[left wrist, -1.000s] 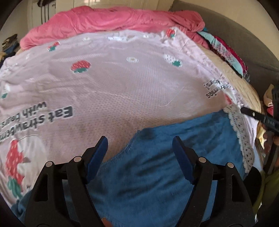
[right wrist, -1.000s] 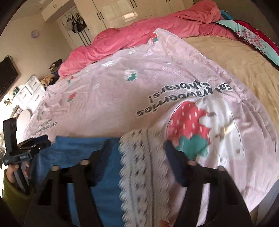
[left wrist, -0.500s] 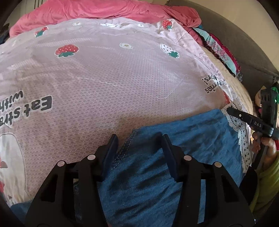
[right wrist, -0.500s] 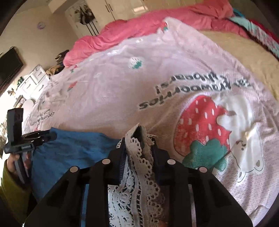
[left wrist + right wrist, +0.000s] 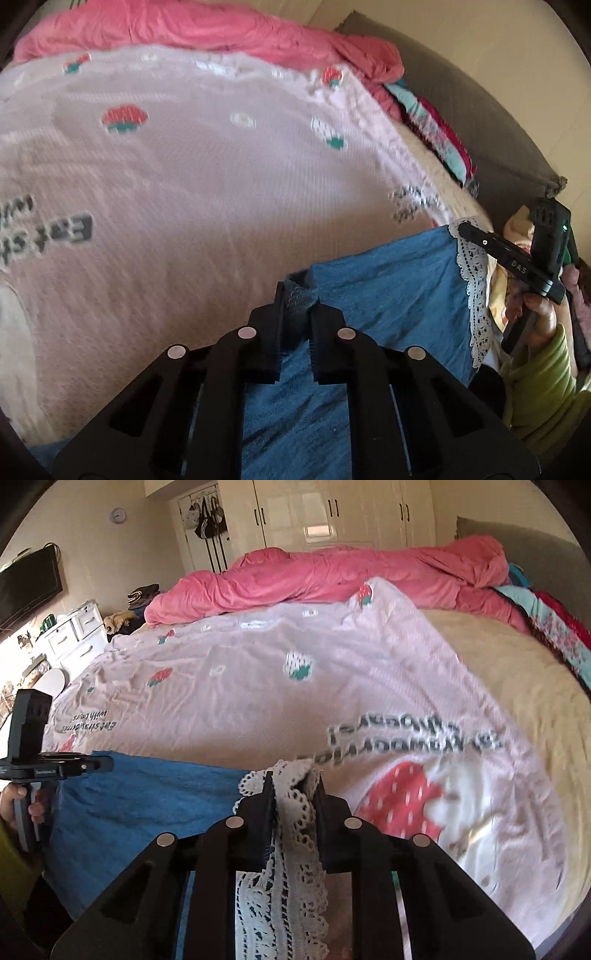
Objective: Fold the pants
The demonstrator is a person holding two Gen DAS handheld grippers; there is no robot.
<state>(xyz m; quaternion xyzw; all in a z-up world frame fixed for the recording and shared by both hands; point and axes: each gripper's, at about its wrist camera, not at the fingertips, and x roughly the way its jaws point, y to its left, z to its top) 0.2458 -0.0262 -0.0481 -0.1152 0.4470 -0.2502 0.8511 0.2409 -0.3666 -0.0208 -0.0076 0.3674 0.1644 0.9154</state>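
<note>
Blue denim pants point(image 5: 388, 295) with a white lace hem point(image 5: 474, 291) hang lifted over the pink strawberry blanket point(image 5: 207, 192). My left gripper point(image 5: 297, 314) is shut on a bunched blue edge of the pants. My right gripper point(image 5: 295, 797) is shut on the white lace hem point(image 5: 291, 834). The blue cloth point(image 5: 147, 794) stretches between the two grippers. The right gripper also shows in the left wrist view point(image 5: 480, 238), and the left gripper shows in the right wrist view point(image 5: 74, 766).
A pink duvet point(image 5: 332, 576) is heaped along the far side of the bed. Patterned bedding point(image 5: 436, 136) and a dark headboard point(image 5: 480, 122) lie to the right. A beige sheet point(image 5: 517, 672), white drawers point(image 5: 74, 635) and wardrobes point(image 5: 332, 513) are in view.
Both grippers have closed on the pants, the left on the blue edge and the right on the lace hem. They have lifted the cloth off the blanket.
</note>
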